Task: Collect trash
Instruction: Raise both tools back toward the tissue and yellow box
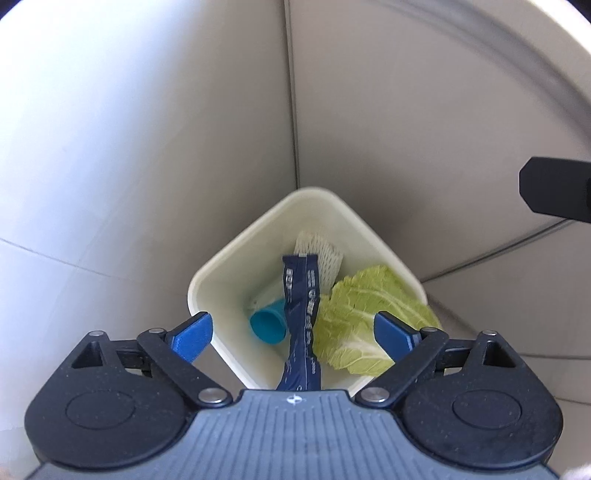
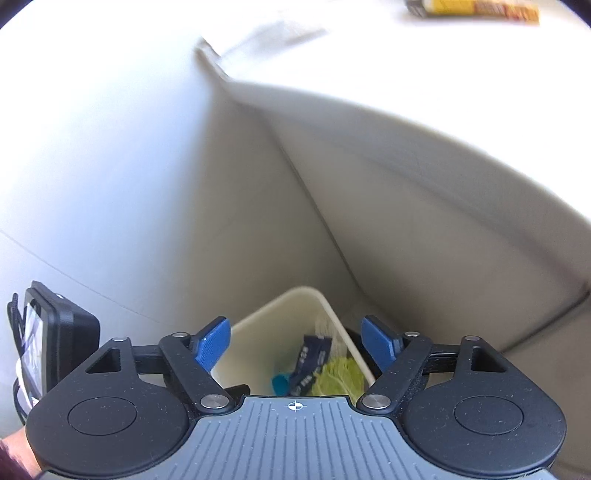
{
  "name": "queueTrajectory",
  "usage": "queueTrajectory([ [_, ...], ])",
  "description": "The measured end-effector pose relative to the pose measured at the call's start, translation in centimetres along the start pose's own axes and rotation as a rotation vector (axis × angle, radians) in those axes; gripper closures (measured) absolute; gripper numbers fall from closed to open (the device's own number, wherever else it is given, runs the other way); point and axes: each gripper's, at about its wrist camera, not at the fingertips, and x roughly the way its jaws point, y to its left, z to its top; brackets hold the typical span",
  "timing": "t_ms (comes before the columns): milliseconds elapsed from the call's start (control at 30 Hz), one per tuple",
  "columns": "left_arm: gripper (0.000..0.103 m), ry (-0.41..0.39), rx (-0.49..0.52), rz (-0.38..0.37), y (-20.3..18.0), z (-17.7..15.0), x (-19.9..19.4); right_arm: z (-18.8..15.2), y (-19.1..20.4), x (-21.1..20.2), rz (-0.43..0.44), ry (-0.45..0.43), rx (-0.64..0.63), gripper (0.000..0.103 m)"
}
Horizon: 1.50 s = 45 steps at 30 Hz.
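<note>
A cream square bin [image 1: 229,295] stands on the floor in a corner, straight below my left gripper [image 1: 293,334]. Inside it a dark blue wrapper [image 1: 301,306] stands on end, next to a green cabbage leaf [image 1: 365,306], a teal cup [image 1: 267,325] and a white foam net [image 1: 319,254]. The left gripper's blue pads [image 1: 194,334] are spread wide and touch nothing. My right gripper [image 2: 297,347] hovers over the same bin [image 2: 251,343], open and empty. Below it lie the wrapper [image 2: 310,358] and the leaf [image 2: 338,376].
Pale panels meet in a seam behind the bin. A black part of the right gripper [image 1: 554,194] juts in at the right edge. The left gripper's housing [image 2: 59,339] and a hand [image 2: 14,450] are at the left. A yellow packet [image 2: 476,9] lies on a high pale surface.
</note>
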Motion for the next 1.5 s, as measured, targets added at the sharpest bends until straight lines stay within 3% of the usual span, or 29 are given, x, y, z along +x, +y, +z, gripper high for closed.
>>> queueTrajectory([
  [500, 0.001, -0.171, -0.064, -0.025, 0.6, 4.1, -7.2, 5.0, 1.6, -5.8, -0.012, -0.124, -0.144, 0.012],
  [933, 0.001, -0.356, -0.047, -0.05, 0.3, 8.9, -14.2, 11.1, 0.8, -11.2, -0.103, -0.258, -0.192, 0.005],
  [1167, 0.001, -0.447, 0.012, -0.059, -0.5, 12.2, -15.9, 13.8, -1.9, -12.6, -0.124, -0.302, -0.089, 0.004],
  [1500, 0.001, -0.521, 0.09, -0.095, -2.4, 16.9, -14.2, 15.6, -9.6, -12.5, -0.095, -0.307, 0.216, 0.004],
])
